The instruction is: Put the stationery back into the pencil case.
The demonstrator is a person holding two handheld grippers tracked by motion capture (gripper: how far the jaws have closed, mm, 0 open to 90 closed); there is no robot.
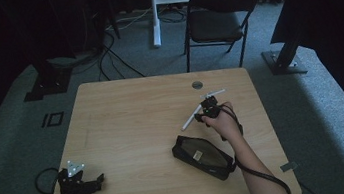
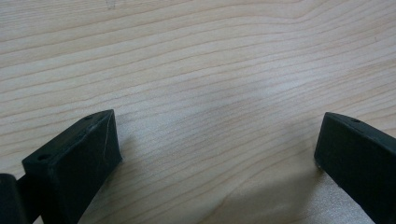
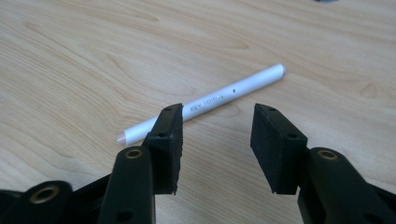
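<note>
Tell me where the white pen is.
The white pen lies flat on the table's right side, just beyond the right gripper's open jaws, above the black pouch.

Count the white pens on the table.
2. One white pen lies just ahead of the right gripper; a second pen lies beyond it, near the table's far edge. The black pouch may hide more.

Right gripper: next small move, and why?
Probably ease the right gripper forward and down so the jaws straddle the white pen, then close. The jaws stand open with a gap, and the pen lies flat on the table just beyond them, not yet between the pads. The left gripper rests open over bare wood.
</note>
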